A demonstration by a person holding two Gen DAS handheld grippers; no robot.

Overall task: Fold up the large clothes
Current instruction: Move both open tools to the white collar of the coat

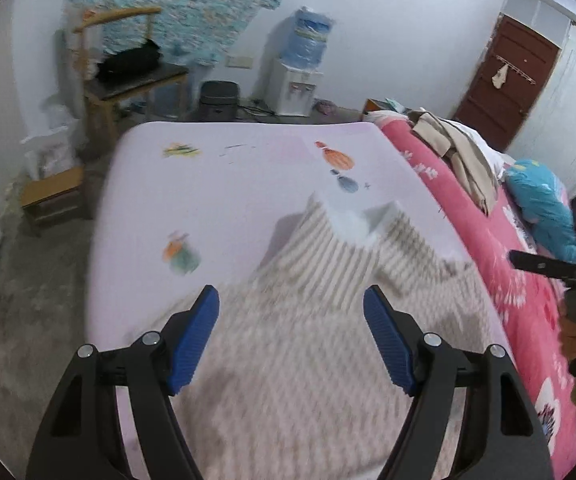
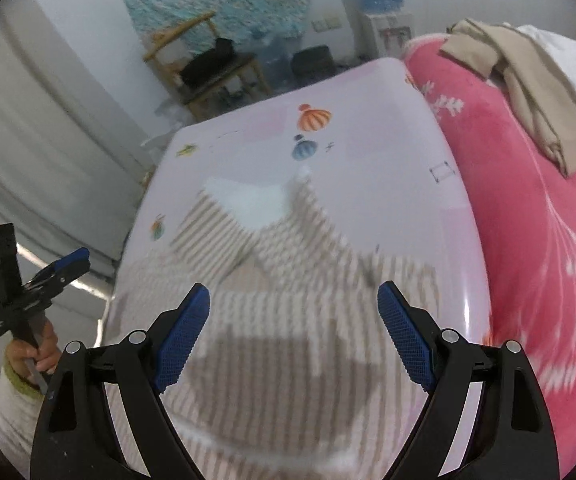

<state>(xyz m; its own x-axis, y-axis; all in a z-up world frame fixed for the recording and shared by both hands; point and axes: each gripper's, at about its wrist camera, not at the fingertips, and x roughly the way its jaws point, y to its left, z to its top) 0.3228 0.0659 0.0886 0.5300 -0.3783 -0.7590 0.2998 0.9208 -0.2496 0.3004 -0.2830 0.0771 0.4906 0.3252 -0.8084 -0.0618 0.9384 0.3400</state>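
Note:
A beige and white striped garment [image 1: 300, 320] lies spread on a pale lilac board [image 1: 216, 184] with cartoon prints; its white collar points away from me. It also shows in the right wrist view [image 2: 288, 280] on the same board [image 2: 388, 152]. My left gripper [image 1: 292, 300] is open and empty above the garment's near part. My right gripper [image 2: 294, 300] is open and empty above the garment too. The right gripper's body shows at the right edge of the left wrist view, and the left gripper [image 2: 70, 260] shows at the left of the right wrist view.
A pink flowered blanket [image 1: 520, 280] covers the bed right of the board, with beige clothes [image 1: 460, 152] and a blue pillow [image 1: 544, 208] on it. Behind stand a wooden chair [image 1: 128, 76], a water dispenser [image 1: 300, 68] and a brown door [image 1: 504, 80]. A low stool [image 1: 54, 196] stands left.

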